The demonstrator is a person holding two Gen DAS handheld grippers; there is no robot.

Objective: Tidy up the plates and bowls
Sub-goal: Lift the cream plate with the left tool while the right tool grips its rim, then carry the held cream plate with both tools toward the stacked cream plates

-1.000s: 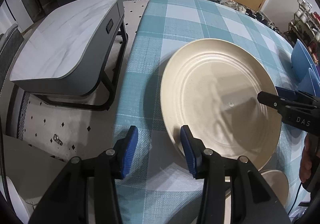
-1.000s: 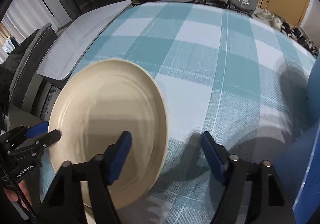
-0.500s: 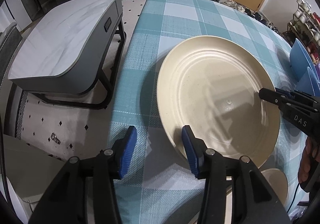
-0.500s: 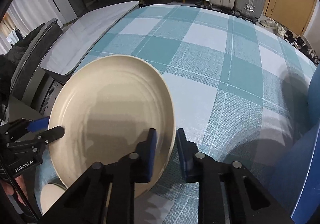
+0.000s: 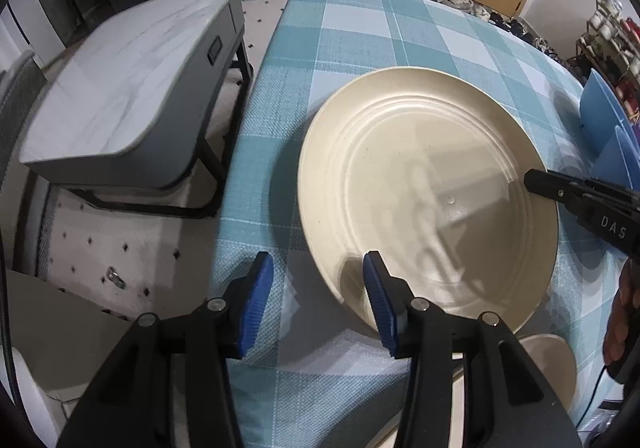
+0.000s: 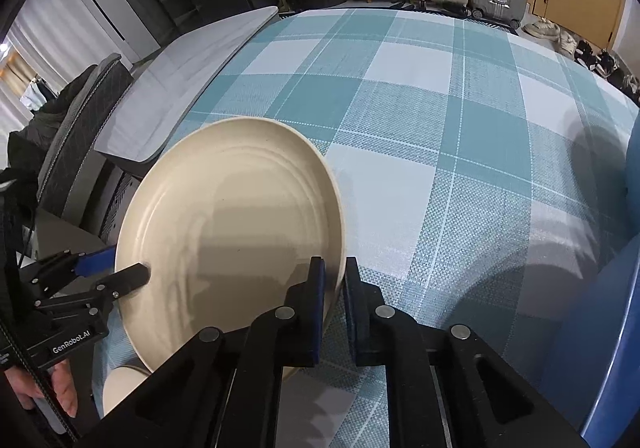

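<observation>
I have the cream plate (image 5: 432, 184) tilted up off the surface (image 6: 460, 120), which is covered with a teal and white checked cloth. My right gripper (image 6: 334, 288) has just closed its jaws, and they are now clamped on the plate's rim, one blue pad inside the plate, the other behind it. In the left wrist view that gripper comes in from the right edge with its black tip lying on the plate's inner face.

My left gripper (image 5: 316, 304) stands partly spread. Its right pad (image 5: 378, 304) sits against the inside of the plate near the rim, and the left pad (image 5: 256, 308) hangs over the cloth, apart from the plate. From the right wrist view its two fingers straddle the plate's left edge, but I cannot tell whether they press on it.

A second cream dish (image 5: 548, 364) lies beneath the plate's near edge. Blue plates (image 5: 604, 120) stand upright at the far right. A grey marble-topped side table (image 5: 132, 88) stands on the floor beside the surface.
</observation>
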